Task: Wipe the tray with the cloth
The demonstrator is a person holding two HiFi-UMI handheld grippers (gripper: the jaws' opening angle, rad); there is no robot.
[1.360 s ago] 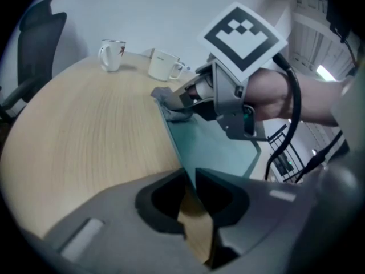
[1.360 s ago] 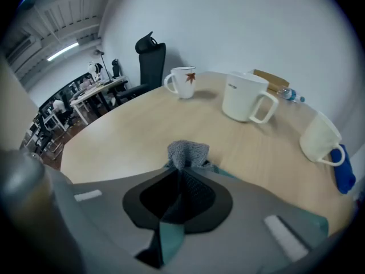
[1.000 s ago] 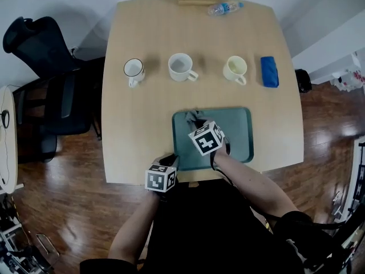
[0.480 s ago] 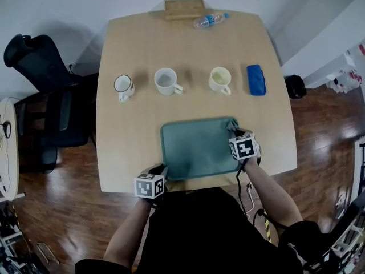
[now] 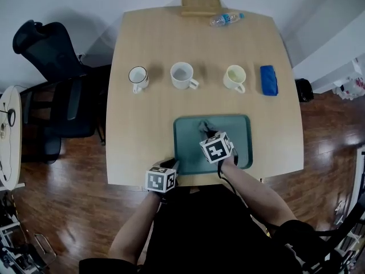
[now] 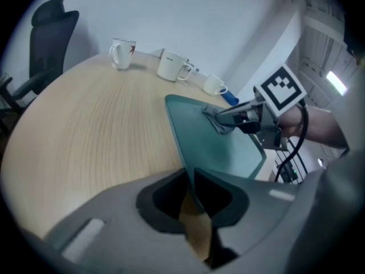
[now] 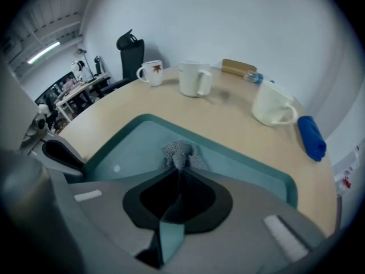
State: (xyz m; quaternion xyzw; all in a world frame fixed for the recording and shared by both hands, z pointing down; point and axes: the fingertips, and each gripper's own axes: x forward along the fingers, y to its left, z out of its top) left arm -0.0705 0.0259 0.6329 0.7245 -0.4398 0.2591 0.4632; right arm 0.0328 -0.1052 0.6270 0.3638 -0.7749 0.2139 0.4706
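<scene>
the right gripper (image 5: 207, 132) pinches a nubby grey cloth (image 7: 179, 151) on the smooth, round-cornered teal tray (image 5: 240, 153); the left gripper (image 5: 171, 166) clamps the tray's near-left corner rim.

Jaws pinch grey cloth (image 7: 178, 154) on the tray (image 7: 226, 161).

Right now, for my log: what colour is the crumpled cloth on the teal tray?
Grey cloth, clearest in the right gripper view.
</scene>
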